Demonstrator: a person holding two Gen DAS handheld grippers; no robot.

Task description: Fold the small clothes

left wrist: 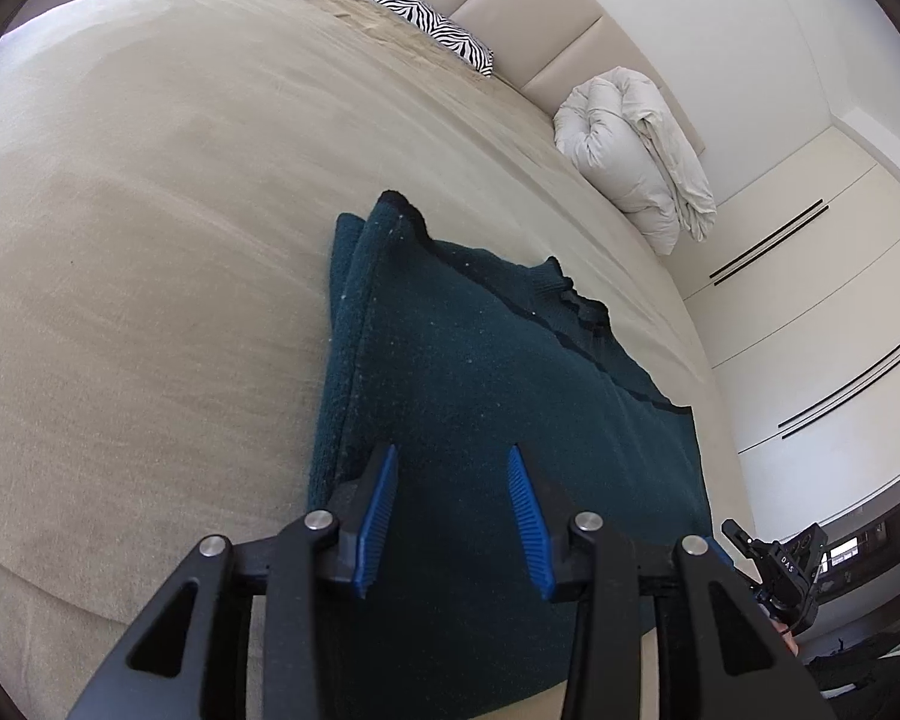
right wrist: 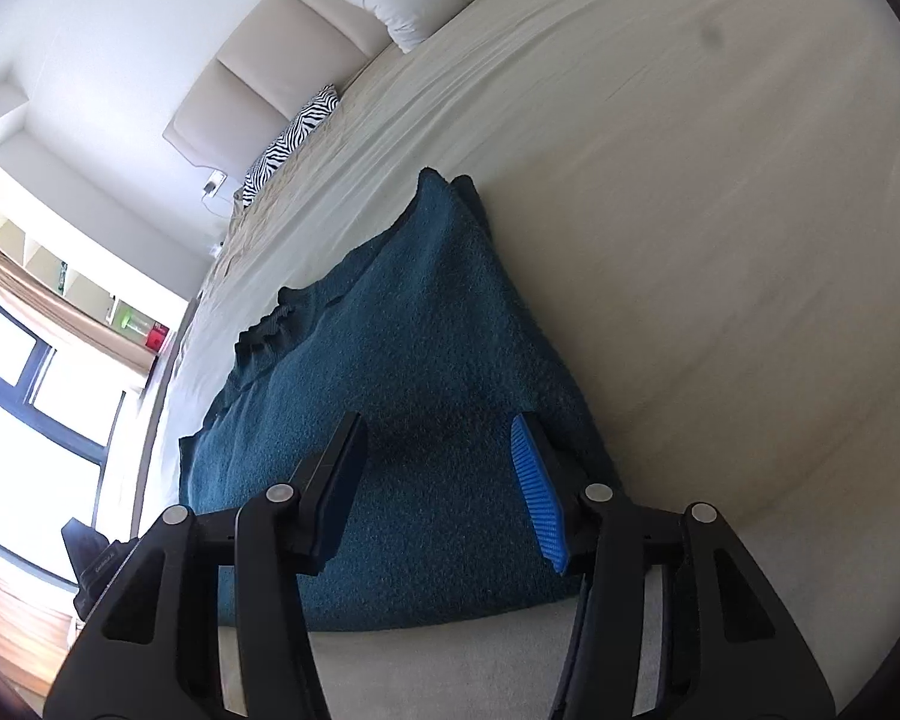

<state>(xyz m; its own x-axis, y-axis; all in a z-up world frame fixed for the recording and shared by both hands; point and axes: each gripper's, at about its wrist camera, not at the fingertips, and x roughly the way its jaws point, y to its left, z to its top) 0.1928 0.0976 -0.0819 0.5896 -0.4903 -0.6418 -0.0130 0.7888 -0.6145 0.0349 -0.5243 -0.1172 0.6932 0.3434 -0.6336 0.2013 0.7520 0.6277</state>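
Note:
A dark teal knitted sweater [left wrist: 480, 372] lies folded on the beige bed [left wrist: 150, 240], with a doubled edge along its left side. My left gripper [left wrist: 453, 456] is open and empty, hovering over the sweater's near part. In the right wrist view the same sweater [right wrist: 426, 348] lies under my right gripper [right wrist: 438, 426], which is open and empty above the sweater's near right part. The right gripper's body shows in the left wrist view [left wrist: 774, 576] at the lower right.
A zebra-print pillow [left wrist: 426, 24] and a rolled white duvet [left wrist: 636, 150] lie by the padded headboard [left wrist: 528, 12]. White wardrobe doors [left wrist: 810, 300] stand beyond the bed's right side. A window [right wrist: 24, 360] is to the left in the right wrist view.

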